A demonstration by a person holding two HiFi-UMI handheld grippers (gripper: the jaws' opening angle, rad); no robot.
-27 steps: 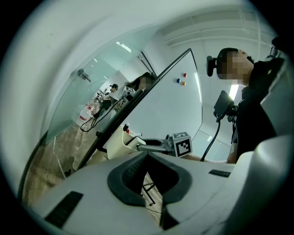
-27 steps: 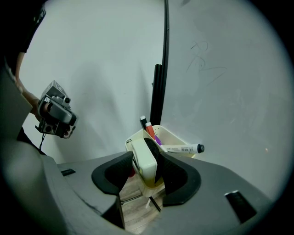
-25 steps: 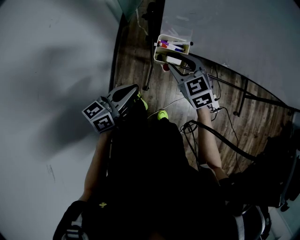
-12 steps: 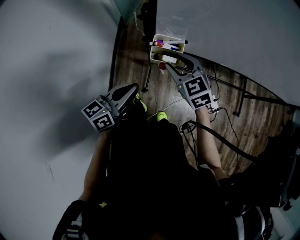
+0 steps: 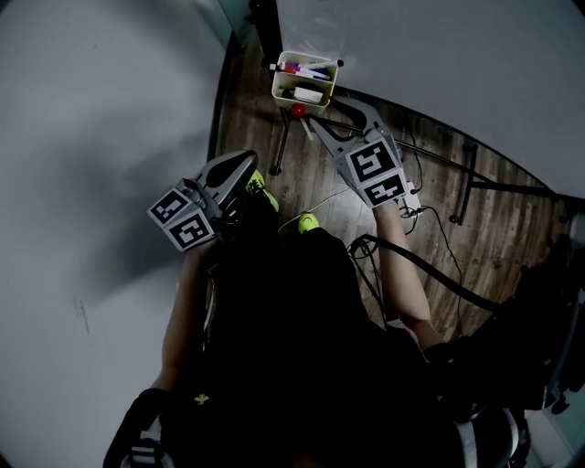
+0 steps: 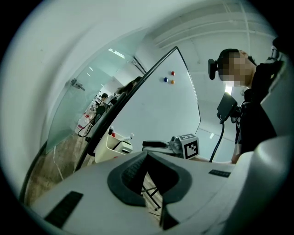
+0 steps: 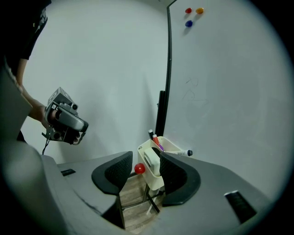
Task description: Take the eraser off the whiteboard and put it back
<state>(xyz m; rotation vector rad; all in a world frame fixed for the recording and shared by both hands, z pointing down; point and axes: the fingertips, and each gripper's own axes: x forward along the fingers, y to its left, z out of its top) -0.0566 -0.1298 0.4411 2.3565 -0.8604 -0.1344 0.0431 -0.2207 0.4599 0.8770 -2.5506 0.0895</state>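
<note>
Head view, left gripper (image 5: pixel 239 169): it is hanging over the wooden floor (image 5: pixel 302 174), well apart from the whiteboard (image 5: pixel 457 55).
Head view, right gripper (image 5: pixel 327 110): it is pointing at the cream tray (image 5: pixel 277 84), which is hanging at the lower edge of the whiteboard.
Head view, eraser (image 5: pixel 309 94): it is lying inside the tray, beside some markers (image 5: pixel 306 69); a red ball (image 5: pixel 298 111) is sitting just beside the tray.
Left gripper view, fingers (image 6: pixel 133 170): the tips are meeting, and nothing is between them.
Right gripper view, fingers (image 7: pixel 115 172): they are standing wide and closing a little, pressing on nothing; the tray with the eraser is showing in the gap, further away.
Right gripper view, magnets (image 7: pixel 189 10): three small coloured ones are sticking high on the whiteboard.
</note>
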